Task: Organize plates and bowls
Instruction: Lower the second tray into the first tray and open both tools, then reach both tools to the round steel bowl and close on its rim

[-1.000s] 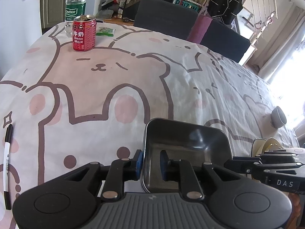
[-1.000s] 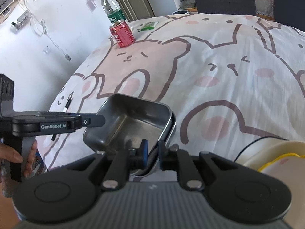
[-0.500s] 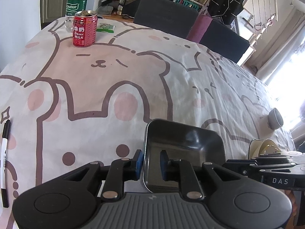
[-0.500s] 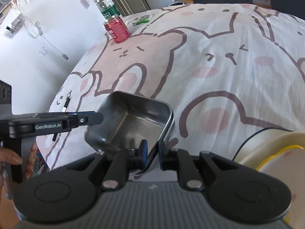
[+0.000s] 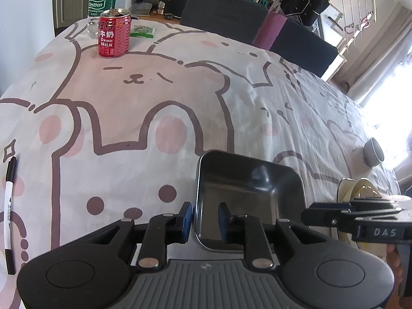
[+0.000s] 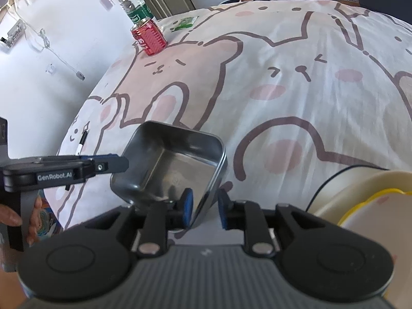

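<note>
Already both claws were letting go: the left gripper (image 5: 204, 217) and right gripper (image 6: 204, 207) each straddled a near wall of the square metal tray (image 6: 177, 164), jaws opening, pads just clear. It sat on the near tablecloth (image 5: 180, 90), left of the cream plates (image 6: 360, 195).

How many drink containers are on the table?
2, both at the far left corner: a red can and a water bottle just behind it. Others may be out of view.
</note>
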Tool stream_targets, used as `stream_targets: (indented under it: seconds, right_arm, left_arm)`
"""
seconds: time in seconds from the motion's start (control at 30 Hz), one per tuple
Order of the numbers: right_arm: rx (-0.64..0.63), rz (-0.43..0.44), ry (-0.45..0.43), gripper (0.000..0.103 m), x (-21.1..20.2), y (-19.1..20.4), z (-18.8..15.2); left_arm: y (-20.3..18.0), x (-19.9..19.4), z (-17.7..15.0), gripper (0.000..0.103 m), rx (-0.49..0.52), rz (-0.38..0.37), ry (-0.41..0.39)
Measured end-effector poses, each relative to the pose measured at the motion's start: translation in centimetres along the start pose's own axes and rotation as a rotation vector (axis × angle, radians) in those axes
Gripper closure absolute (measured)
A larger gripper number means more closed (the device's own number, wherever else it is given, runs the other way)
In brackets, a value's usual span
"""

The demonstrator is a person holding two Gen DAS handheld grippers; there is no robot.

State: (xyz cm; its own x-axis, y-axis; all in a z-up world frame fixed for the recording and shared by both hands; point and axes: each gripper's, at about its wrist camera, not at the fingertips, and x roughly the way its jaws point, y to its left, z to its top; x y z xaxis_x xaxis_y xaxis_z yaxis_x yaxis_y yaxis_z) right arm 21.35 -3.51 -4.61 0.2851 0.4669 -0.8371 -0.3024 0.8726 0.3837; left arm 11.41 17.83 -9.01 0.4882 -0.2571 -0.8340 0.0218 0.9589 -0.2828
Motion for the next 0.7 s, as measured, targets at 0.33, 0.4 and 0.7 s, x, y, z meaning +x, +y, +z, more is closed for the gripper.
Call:
stream_targets:
  seconds: [0.33, 0.4, 0.7]
  right_arm:
    - [-0.036, 0.017, -0.070, 0.032, -1.5, 1.0, 0.0]
    - [-0.061, -0.001, -0.095, 0.022, -2.0, 1.1, -0.1]
    - [-0.090, -0.073, -0.197, 0.003, -4.8, -0.5, 0.3]
  left_arm:
    - [-0.7, -1.0, -0.5, 0.042, 0.019, 0.001, 0.005]
    - [-1.0, -1.4, -0.4, 0.034, 0.018, 0.002, 0.000]
    - [-4.0, -2.2, 1.2, 0.002, 0.062, 0.030, -0.059]
